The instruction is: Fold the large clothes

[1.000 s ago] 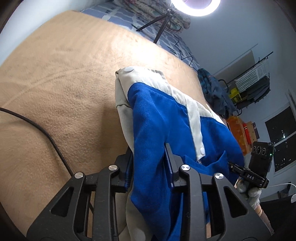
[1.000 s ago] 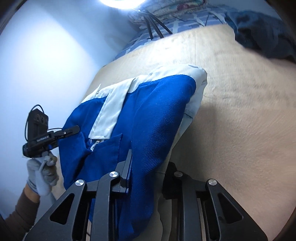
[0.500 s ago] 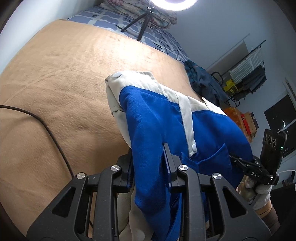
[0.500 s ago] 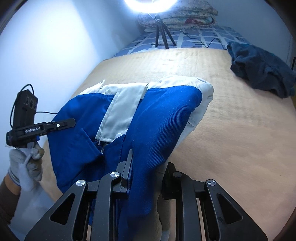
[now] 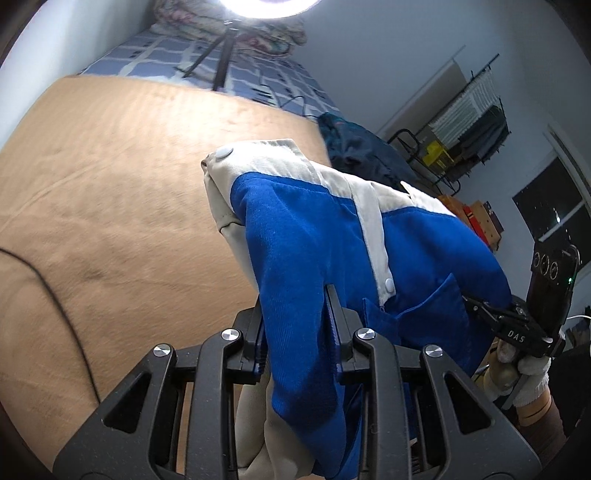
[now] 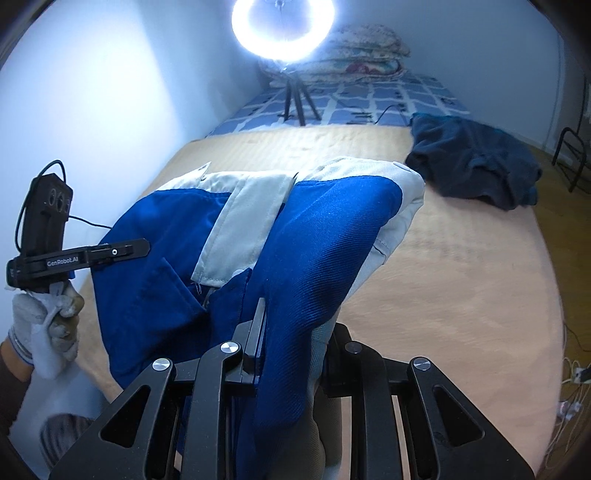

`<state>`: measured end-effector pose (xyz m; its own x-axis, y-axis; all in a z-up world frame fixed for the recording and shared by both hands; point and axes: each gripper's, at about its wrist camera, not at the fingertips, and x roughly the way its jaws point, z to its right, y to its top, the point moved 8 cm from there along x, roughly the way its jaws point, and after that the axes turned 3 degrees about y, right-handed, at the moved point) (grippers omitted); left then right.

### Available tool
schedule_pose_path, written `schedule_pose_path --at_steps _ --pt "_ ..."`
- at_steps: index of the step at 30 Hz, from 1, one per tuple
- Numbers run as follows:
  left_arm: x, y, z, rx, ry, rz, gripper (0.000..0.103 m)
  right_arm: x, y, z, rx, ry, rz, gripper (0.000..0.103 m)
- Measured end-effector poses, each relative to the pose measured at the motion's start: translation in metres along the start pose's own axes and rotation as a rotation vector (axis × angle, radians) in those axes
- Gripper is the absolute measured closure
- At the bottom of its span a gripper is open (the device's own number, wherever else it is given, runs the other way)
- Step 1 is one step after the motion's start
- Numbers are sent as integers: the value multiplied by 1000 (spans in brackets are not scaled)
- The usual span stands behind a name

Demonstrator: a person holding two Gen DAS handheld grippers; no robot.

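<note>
Both grippers are clamped on the blue and white jacket [image 5: 332, 251]: left gripper [image 5: 295, 332] bottom centre, right gripper [image 6: 295, 332] likewise, fingers closed on cloth. It hangs lifted above the tan bed [image 6: 461, 277], mid-frame.

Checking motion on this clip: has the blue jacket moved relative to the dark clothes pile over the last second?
Yes. In the right wrist view the jacket has risen off the tan blanket and its corner now sits beside the dark clothes pile.

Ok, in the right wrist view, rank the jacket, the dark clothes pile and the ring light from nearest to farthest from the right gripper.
1. Jacket, held in the right gripper's jaws.
2. Dark clothes pile, right, on the tan blanket.
3. Ring light, top centre, far end.
</note>
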<state>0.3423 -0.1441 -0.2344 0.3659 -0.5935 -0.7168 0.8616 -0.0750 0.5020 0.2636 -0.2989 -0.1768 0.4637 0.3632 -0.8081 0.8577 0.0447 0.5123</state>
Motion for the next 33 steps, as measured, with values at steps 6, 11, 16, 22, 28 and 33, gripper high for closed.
schedule_pose_path --at_steps 6,11,16,22,28,33 --pt "18 21 35 64 -3 -16 78 -17 15 28 10 -19 32 83" --pt "38 44 62 115 -4 -4 78 -24 30 56 27 -32 54 83" --pt "69 66 78 137 -18 -7 78 -24 47 84 26 -66 69 84" --pt "107 101 109 176 -41 13 79 -29 67 124 43 -102 98 84" --pt "148 142 139 210 -70 39 79 -32 98 170 54 -148 141 84" --pt "186 180 161 236 -94 59 79 -28 124 208 58 -191 168 84"
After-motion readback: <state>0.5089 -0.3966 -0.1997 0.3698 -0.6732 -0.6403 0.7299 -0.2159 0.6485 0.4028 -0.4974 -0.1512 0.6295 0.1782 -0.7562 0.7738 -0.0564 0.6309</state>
